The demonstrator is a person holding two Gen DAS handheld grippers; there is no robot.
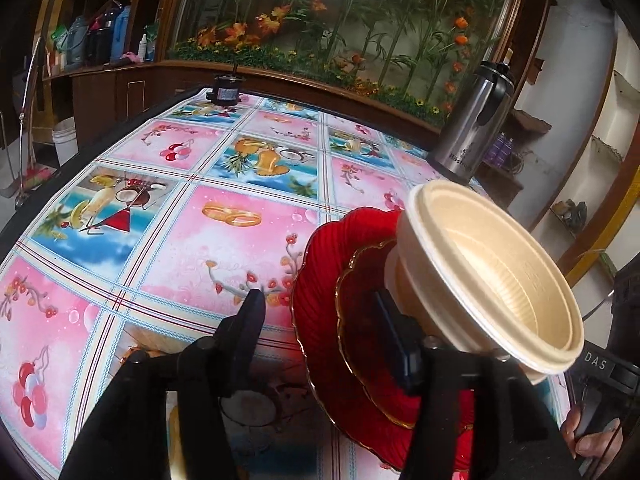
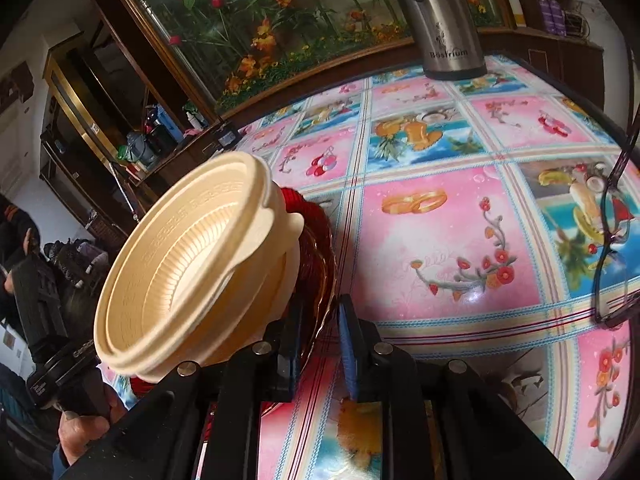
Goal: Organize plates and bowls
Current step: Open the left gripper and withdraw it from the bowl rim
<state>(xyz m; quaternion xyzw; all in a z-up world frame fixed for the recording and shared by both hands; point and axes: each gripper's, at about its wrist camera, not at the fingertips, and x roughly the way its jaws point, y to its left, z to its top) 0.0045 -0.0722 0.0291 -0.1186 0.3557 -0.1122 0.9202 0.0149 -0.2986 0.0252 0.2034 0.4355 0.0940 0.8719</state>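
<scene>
Left gripper (image 1: 320,320) jaws apart, empty; right gripper (image 2: 320,332) clamped on red plates' (image 2: 320,248) rim.
Cream bowls (image 1: 480,276) stacked on plates, tilted, near table (image 1: 168,216) edge; left sits nearer bowls.

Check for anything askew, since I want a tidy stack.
The nested cream bowls lean steeply on the tilted red plates, mouths facing sideways rather than up, so they could slide off.

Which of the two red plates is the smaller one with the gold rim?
The upper gold-rimmed red glass plate, nested on the larger scalloped red plate, directly beneath the cream plastic bowls.
</scene>
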